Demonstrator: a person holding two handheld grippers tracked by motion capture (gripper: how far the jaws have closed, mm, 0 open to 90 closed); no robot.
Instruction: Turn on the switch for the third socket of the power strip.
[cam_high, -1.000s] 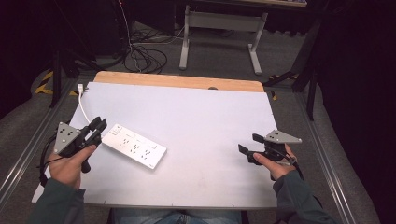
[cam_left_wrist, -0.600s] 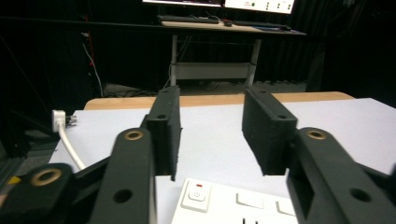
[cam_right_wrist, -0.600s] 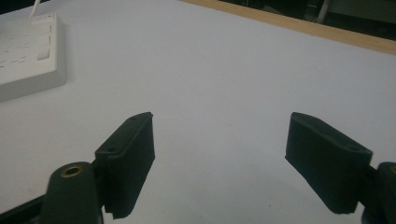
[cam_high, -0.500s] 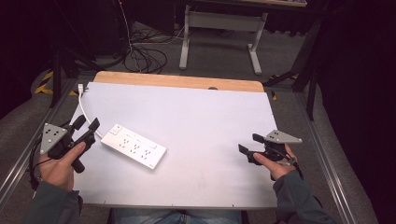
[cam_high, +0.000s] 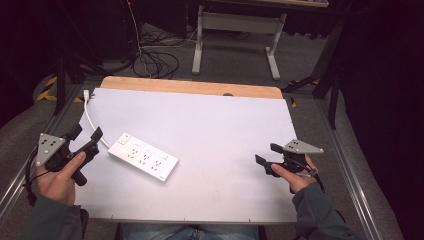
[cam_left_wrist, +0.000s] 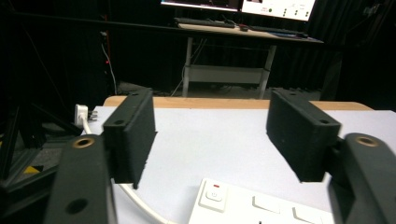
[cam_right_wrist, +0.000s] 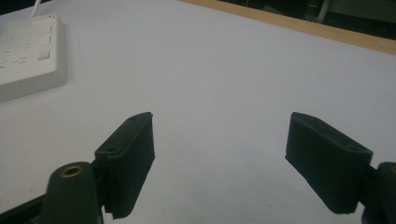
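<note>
In the high view, the left gripper (cam_high: 85, 140) sits at the lower left of the frame, held in a hand (cam_high: 57, 175) at the desk's edge; its jaws have just been opening and stand apart with nothing between them. At the lower right, the right gripper (cam_high: 269, 156) rests in the other hand (cam_high: 295, 175), its jaws also spread wide over bare desk. Between them, left of the middle of the frame, lies the power strip (cam_high: 143, 156): a flat white rectangular block with rows of socket openings on its top face and, seen in the left gripper view, a switch with a small red mark (cam_left_wrist: 214, 193) at the end closest to that gripper. It lies flat on the grey-white desk (cam_high: 225, 130), just beside the left gripper's jaws but not touching them. Its long axis runs on a diagonal, from upper left down to lower right in the frame. From its upper left end a white cord (cam_high: 91, 117) curves away toward the upper left corner of the desk, ending in a white plug (cam_high: 86, 94) at the desk's edge. Farther off, a wooden strip (cam_high: 190, 87) borders the desk's far side.
</note>
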